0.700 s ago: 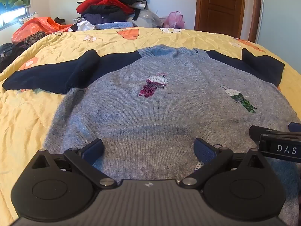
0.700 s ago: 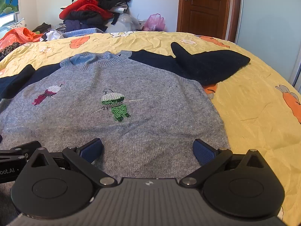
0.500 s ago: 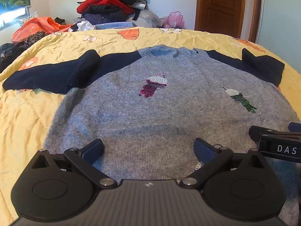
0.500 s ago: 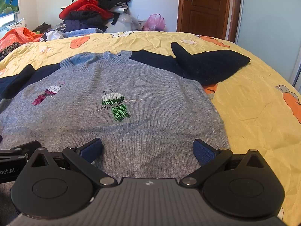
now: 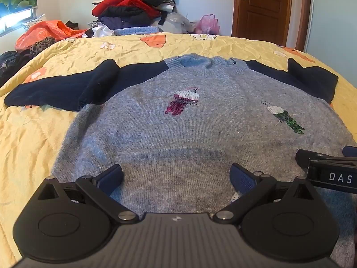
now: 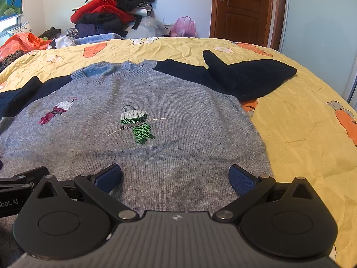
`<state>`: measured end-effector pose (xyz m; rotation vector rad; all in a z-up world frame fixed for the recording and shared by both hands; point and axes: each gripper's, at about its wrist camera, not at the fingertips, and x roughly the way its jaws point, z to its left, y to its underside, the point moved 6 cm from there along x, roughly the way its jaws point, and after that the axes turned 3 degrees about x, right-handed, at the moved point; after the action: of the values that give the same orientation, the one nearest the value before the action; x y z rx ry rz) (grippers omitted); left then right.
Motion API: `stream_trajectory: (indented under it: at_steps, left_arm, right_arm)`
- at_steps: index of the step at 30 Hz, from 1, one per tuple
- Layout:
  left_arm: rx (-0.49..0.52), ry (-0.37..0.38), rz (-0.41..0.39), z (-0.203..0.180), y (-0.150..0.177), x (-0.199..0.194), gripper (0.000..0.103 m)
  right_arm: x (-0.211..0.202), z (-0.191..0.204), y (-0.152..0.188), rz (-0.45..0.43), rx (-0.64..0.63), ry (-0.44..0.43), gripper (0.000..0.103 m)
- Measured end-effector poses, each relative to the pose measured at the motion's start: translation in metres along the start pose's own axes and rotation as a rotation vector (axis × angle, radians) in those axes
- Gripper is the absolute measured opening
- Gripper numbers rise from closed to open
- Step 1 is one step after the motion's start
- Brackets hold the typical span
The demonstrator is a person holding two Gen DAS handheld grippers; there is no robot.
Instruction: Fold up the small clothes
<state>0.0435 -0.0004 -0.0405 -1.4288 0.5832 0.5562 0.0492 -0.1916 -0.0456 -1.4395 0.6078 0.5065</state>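
A small grey knit sweater (image 5: 178, 138) with navy sleeves lies flat, front up, on the yellow bedspread (image 5: 33, 138). It also shows in the right wrist view (image 6: 178, 147). It has a pink sequin figure (image 5: 181, 101) and a green one (image 6: 137, 125). Its left sleeve (image 5: 62, 89) and right sleeve (image 6: 245, 78) are spread out and doubled over. My left gripper (image 5: 176, 175) is open and empty over the hem's left part. My right gripper (image 6: 175, 175) is open and empty over the hem's right part. Each gripper's body shows at the other view's edge.
A pile of red and dark clothes (image 5: 133, 6) sits beyond the bed's far edge, with an orange bag (image 5: 44, 31) at far left and a pink bag (image 5: 208, 23). A brown door (image 6: 243, 6) stands at the back right. Bare bedspread (image 6: 312, 122) lies right of the sweater.
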Motion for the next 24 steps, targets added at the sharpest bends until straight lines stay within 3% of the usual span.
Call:
stream_trajectory:
  at_steps: [24]
  left_arm:
    - [0.000, 0.000, -0.001, 0.0008, 0.0006, -0.0019, 0.103]
  right_arm:
    - [0.0012, 0.0002, -0.0007, 0.000, 0.000, 0.000, 0.103]
